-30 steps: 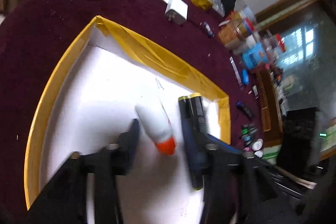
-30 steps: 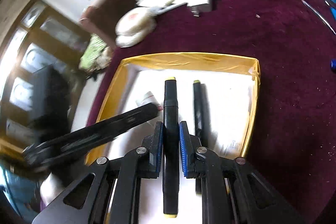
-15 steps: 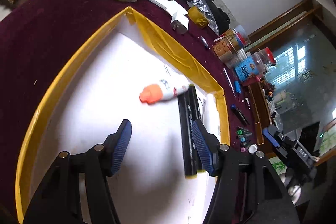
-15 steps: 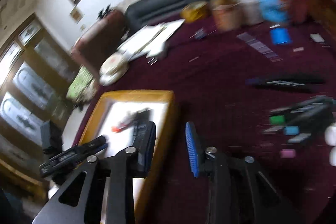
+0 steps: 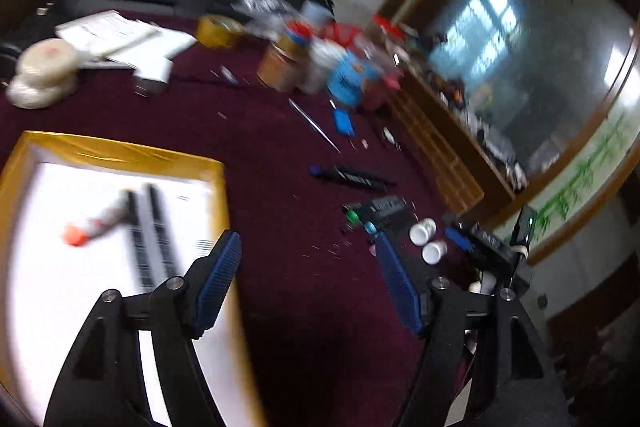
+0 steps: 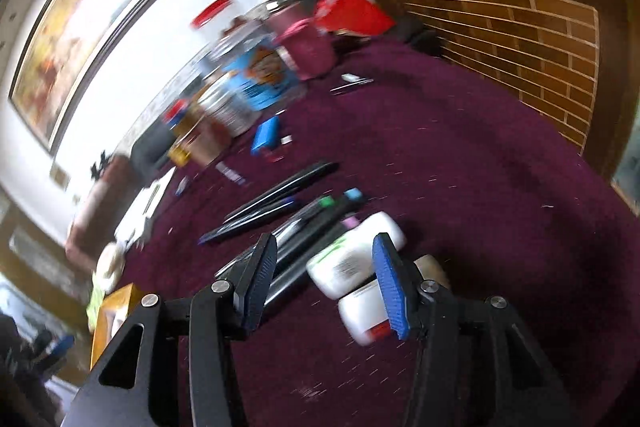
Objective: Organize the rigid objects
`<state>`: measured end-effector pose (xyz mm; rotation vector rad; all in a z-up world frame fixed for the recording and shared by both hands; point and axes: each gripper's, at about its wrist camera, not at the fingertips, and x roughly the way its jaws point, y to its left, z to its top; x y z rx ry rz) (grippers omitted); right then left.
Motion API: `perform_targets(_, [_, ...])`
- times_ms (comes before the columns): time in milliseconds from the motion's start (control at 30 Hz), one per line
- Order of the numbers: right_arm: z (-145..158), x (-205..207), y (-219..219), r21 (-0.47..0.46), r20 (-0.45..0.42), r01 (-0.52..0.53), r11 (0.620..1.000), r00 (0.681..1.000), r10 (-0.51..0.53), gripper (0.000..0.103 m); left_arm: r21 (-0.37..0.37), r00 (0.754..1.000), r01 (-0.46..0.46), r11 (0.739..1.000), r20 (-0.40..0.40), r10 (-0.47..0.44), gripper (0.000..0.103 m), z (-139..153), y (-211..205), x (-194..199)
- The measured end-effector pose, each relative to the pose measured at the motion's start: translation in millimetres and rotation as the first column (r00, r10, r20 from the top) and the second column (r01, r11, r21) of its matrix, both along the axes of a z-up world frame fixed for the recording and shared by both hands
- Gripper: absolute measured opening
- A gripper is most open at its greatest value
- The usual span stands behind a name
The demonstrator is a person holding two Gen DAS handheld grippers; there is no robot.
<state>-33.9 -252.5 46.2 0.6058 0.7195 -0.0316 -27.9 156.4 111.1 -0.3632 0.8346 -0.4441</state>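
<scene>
Right tool [image 6: 324,283], jaws opening and empty, above white bottles [image 6: 352,263] beside markers [image 6: 304,223] on the surface [image 6: 460,187]; straddle one bottle squarely. Left tool [image 5: 308,283] likewise opening, empty, beside yellow-rimmed tray [image 5: 120,153].

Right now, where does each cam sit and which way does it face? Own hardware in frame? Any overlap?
Left wrist: on the left gripper, angled down over the maroon table past the yellow tray corner; its own fingers show, opening, empty.
Right wrist: on the right gripper, angled down at the white bottles and the markers; its own fingers show, opening, nothing pinched.
Shared: the table, markers, bottles, the blue-labelled jar.
</scene>
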Motion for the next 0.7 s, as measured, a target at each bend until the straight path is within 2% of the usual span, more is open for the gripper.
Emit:
perform_targets(100, [-8,3,-16,0.014,0.012,0.037,0.999,0.999,-0.037,0.045,0.037,0.998,0.052,0.998,-0.029,-0.051,0.069,-8,-43,13])
perform_targets(200, [-13,-1,-33,-0.011,0.034,0.054,0.999,0.998,-0.053,0.045,0.091,0.994,0.102,0.991,-0.039,-0.099,0.069,-12,-83,24])
perform_targets(300, [-21,-3,-39,0.048,0.041,0.054,0.997,0.998,-0.056,0.045,0.173,0.99,0.142,0.975,-0.049,-0.136,0.069,-16,-124,47])
perform_targets(467, [-31,-4,-47,0.122,0.042,0.024,0.992,0.999,-0.029,0.045,0.304,0.981,0.192,0.933,-0.099,-0.169,0.069,-37,-181,105])
perform_targets(533, [-37,-1,-49,0.149,0.019,0.014,0.989,1.0,-0.017,0.046,0.348,0.977,0.206,0.915,-0.128,-0.171,0.069,-51,-199,130])
perform_targets(600, [-45,4,-52,0.178,-0.013,0.009,0.984,1.0,-0.007,0.046,0.367,0.976,0.207,0.907,-0.145,-0.164,0.069,-65,-213,153])
perform_targets(700, [-46,4,-53,0.187,-0.007,0.01,0.982,1.0,-0.009,0.047,0.431,0.977,0.208,0.878,-0.13,-0.168,0.069,-78,-233,173])
